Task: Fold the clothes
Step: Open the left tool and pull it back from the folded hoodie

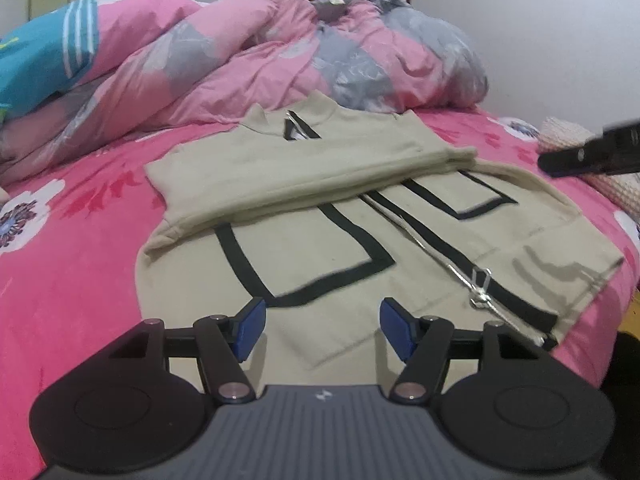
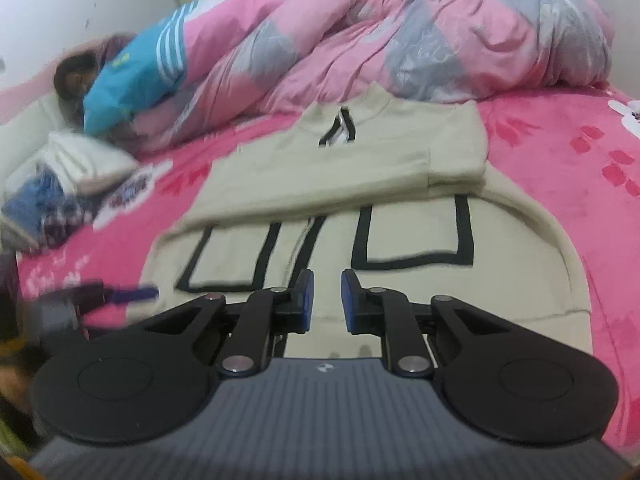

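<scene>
A beige zip jacket (image 1: 340,216) with black-outlined pockets lies flat on the pink bed sheet (image 1: 72,272), its sleeves folded across the chest. It also shows in the right wrist view (image 2: 360,184). My left gripper (image 1: 322,326) is open and empty, just above the jacket's near hem, left of the zipper pull (image 1: 480,284). My right gripper (image 2: 327,300) is open with a narrow gap, empty, over the hem near the zipper line. The right gripper's black tip (image 1: 588,152) shows at the right edge of the left wrist view, and the left gripper (image 2: 96,294) shows blurred in the right wrist view.
A crumpled pink and grey duvet (image 1: 304,48) lies behind the jacket. A teal garment with white stripes (image 2: 136,76) lies at the back left. Folded white and blue clothes (image 2: 60,188) are stacked at the left. A knitted cushion (image 1: 580,152) sits at the right bed edge.
</scene>
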Available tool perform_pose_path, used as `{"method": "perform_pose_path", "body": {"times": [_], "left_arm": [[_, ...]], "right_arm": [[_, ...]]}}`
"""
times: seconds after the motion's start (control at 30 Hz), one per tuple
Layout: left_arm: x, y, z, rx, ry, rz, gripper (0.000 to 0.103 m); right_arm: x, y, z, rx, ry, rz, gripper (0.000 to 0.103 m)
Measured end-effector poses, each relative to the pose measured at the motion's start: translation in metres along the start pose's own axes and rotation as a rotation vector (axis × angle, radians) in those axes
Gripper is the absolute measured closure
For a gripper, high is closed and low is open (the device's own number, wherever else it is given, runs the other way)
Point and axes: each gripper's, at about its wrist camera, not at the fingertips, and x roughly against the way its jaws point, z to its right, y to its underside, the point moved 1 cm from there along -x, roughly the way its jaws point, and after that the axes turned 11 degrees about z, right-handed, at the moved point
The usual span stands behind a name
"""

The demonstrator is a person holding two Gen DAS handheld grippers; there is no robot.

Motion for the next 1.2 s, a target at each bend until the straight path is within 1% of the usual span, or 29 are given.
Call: {"method": "perform_pose_path", "body": {"times": [0.03, 0.07, 0.13, 0.2, 0.3, 0.47, 0.6, 0.67, 0.73, 0.8, 0.83, 0.9, 0.93, 0.97, 1.1, 1.2], "left_arm": [[-0.006, -0.004, -0.004, 0.006, -0.009, 0.006, 0.038], [-0.013, -0.008, -0.008, 0.011, -0.018, 0.012, 0.038], [-0.027, -0.016, -0.017, 0.023, -0.036, 0.023, 0.038], [-0.041, -0.024, -0.026, 0.034, -0.055, 0.035, 0.038], [-0.062, -0.037, -0.038, 0.05, -0.082, 0.052, 0.038], [-0.099, -0.055, -0.058, 0.07, -0.125, 0.076, 0.038], [-0.125, -0.058, -0.068, 0.07, -0.138, 0.078, 0.038], [-0.135, -0.054, -0.071, 0.067, -0.144, 0.068, 0.038], [-0.141, -0.05, -0.075, 0.08, -0.14, 0.05, 0.038], [-0.142, -0.047, -0.077, 0.093, -0.137, 0.05, 0.038], [-0.142, -0.046, -0.077, 0.095, -0.137, 0.053, 0.038], [-0.144, -0.046, -0.075, 0.088, -0.143, 0.056, 0.038], [-0.145, -0.046, -0.074, 0.082, -0.146, 0.055, 0.038], [-0.145, -0.045, -0.074, 0.077, -0.149, 0.055, 0.038], [-0.146, -0.046, -0.072, 0.07, -0.157, 0.056, 0.038], [-0.148, -0.049, -0.074, 0.081, -0.16, 0.055, 0.039]], "right_arm": [[0.0, -0.007, 0.007, -0.027, 0.007, 0.019, 0.082], [-0.001, -0.014, 0.014, -0.054, 0.015, 0.038, 0.079], [-0.002, -0.029, 0.028, -0.108, 0.031, 0.075, 0.079], [-0.012, -0.048, 0.049, -0.159, 0.032, 0.105, 0.077], [-0.042, -0.067, 0.084, -0.216, 0.035, 0.125, 0.073], [-0.122, -0.085, 0.125, -0.218, 0.073, 0.054, 0.071], [-0.184, -0.084, 0.152, -0.227, 0.116, -0.022, 0.071], [-0.203, -0.082, 0.159, -0.197, 0.148, -0.046, 0.071], [-0.212, -0.08, 0.161, -0.159, 0.147, -0.064, 0.071], [-0.22, -0.078, 0.162, -0.122, 0.146, -0.082, 0.071], [-0.224, -0.077, 0.163, -0.103, 0.145, -0.091, 0.073], [-0.223, -0.079, 0.16, -0.069, 0.141, -0.088, 0.08], [-0.221, -0.079, 0.158, -0.053, 0.145, -0.087, 0.09], [-0.22, -0.08, 0.157, -0.036, 0.15, -0.086, 0.094], [-0.213, -0.081, 0.154, -0.033, 0.118, -0.053, 0.098], [-0.206, -0.086, 0.153, -0.045, 0.115, 0.02, 0.1]]}}
